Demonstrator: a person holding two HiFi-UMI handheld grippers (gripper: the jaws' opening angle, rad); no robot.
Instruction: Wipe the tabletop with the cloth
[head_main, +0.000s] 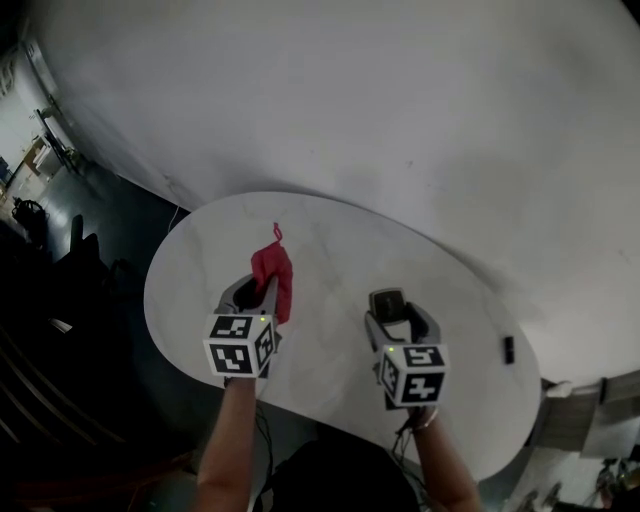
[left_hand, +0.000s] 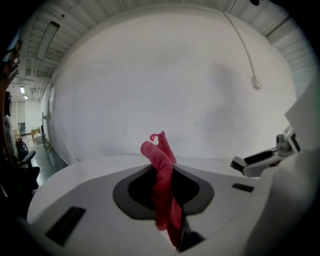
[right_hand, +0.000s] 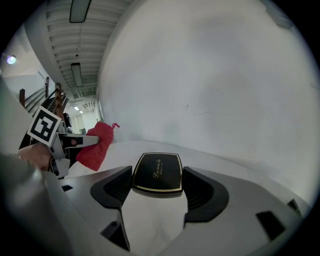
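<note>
Cloth (head_main: 274, 268), red, bunched into a narrow twist, pinched between the fingers (left_hand: 134, 189) of left gripper (head_main: 268, 287), closed tight on it with no gap showing. One end sticking up past the fingertips with a small loop at the top, the rest hanging down below the grip. Held over the left part of white oval table (head_main: 330, 235); contact between cloth and table not clear from any view. Right gripper (head_main: 392, 306) to the right, well apart from the cloth, fingers (right_hand: 111, 187) partly open and set against both sides of a flat black case (right_hand: 157, 173) with gold edging and gold script on the lid. Case level between the fingertips, white table surface showing just below it; resting on the table or lifted, cannot tell. Marker cube (head_main: 240, 345) on left gripper and a second one (head_main: 413, 373) on right gripper, both near the table's near edge, a forearm behind each. Far right on the table, small black object (head_main: 508, 349), well apart from both grippers. Plain white wall (head_main: 420, 100) behind the table. Dark floor (head_main: 110, 250) off to the left, with a lit room further back in the left gripper view.
</note>
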